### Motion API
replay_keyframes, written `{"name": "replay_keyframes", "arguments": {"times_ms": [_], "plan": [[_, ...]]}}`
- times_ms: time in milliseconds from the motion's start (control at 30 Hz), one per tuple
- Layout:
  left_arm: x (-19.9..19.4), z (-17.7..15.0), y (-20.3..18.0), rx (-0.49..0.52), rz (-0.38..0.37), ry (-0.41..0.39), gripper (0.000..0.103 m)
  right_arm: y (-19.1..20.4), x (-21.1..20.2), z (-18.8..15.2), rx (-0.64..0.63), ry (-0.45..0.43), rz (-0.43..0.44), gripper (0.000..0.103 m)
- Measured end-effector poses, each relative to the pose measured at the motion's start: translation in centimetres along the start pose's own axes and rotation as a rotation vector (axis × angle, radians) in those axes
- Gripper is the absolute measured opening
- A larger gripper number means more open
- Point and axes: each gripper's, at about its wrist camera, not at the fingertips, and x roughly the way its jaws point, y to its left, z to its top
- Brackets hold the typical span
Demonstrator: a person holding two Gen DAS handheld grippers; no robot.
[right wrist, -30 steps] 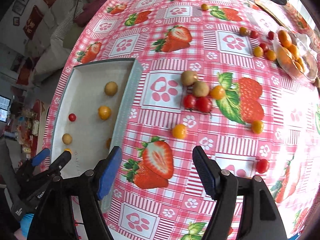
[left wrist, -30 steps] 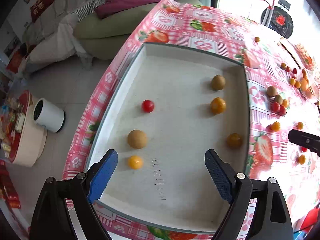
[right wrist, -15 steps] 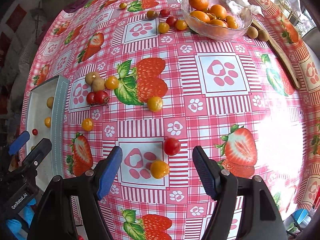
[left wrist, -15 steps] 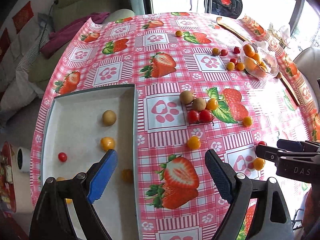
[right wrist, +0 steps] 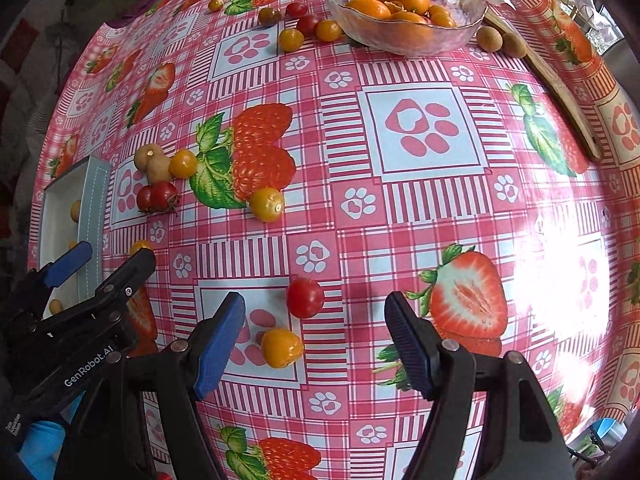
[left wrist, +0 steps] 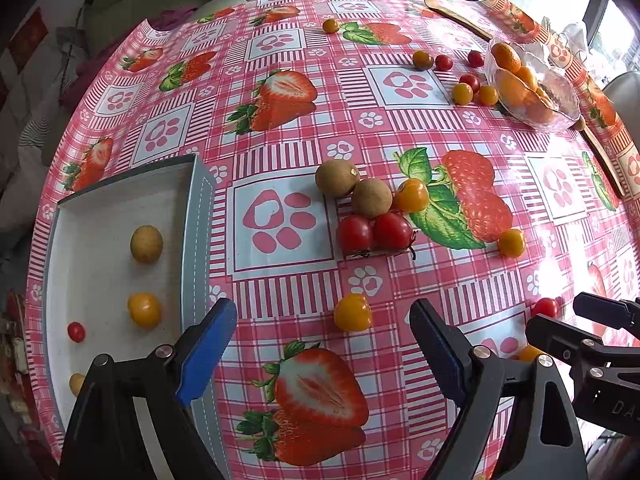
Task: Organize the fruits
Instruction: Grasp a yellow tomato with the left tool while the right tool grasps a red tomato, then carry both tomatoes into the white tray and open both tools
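My left gripper (left wrist: 322,340) is open and empty above the table, with a yellow tomato (left wrist: 353,312) between its fingertips' line. The white tray (left wrist: 192,216) at left holds a longan (left wrist: 146,243), a yellow tomato (left wrist: 144,310) and a small red tomato (left wrist: 76,331). A cluster of two longans (left wrist: 352,188), two red tomatoes (left wrist: 374,233) and a yellow tomato (left wrist: 412,195) lies ahead. My right gripper (right wrist: 314,330) is open and empty, with a red tomato (right wrist: 305,297) and a yellow tomato (right wrist: 281,347) between its fingers.
A glass bowl (right wrist: 404,42) of oranges stands at the back, with several small tomatoes (right wrist: 308,24) to its left and two longans (right wrist: 500,40) to its right. A wooden utensil (right wrist: 560,88) lies at the right. The left gripper's body (right wrist: 80,312) shows at the right wrist view's left.
Both grippers have swung right, away from the tray and over the table. The right gripper has closed in on the red and yellow tomatoes. Both stay open.
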Motion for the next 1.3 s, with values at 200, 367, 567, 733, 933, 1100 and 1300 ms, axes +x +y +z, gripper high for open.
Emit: {"name": "replay_keyframes", "arguments": {"times_ms": [200,367,567,733,933,1100,1300], "plan": [[0.7,-0.1,-0.4,0.002,0.008,0.015,0.076,0.9,0.8,0.0,-0.022,0.014,-0.034,0.056],[1.1,-0.3,-0.2,-0.021,-0.03,0.039,0.056,1.9,1.0,0.0,-0.08,0.009,-0.096,0.039],[0.7,-0.5,-0.6,-0.011,-0.079,0.039,0.021,1.7,0.9,-0.1,-0.094,0.006,-0.083,0.022],[-0.5,-0.8,0.4,-0.054,-0.12,0.038,0.021,0.1,-0.1,-0.2,-0.026,-0.016,0.038,0.022],[-2.6,-1.2,2.2,-0.09,-0.122,0.018,0.021,-0.6,-0.9,-0.3,0.002,-0.017,0.068,0.022],[-4.0,-1.7,4.3,-0.127,-0.114,0.005,0.021,0.7,-1.5,0.0,-0.016,-0.024,0.075,0.022],[-5.3,-3.0,7.2,-0.182,-0.087,-0.01,0.021,3.3,-2.0,0.5,-0.066,-0.027,0.094,0.022]]}}
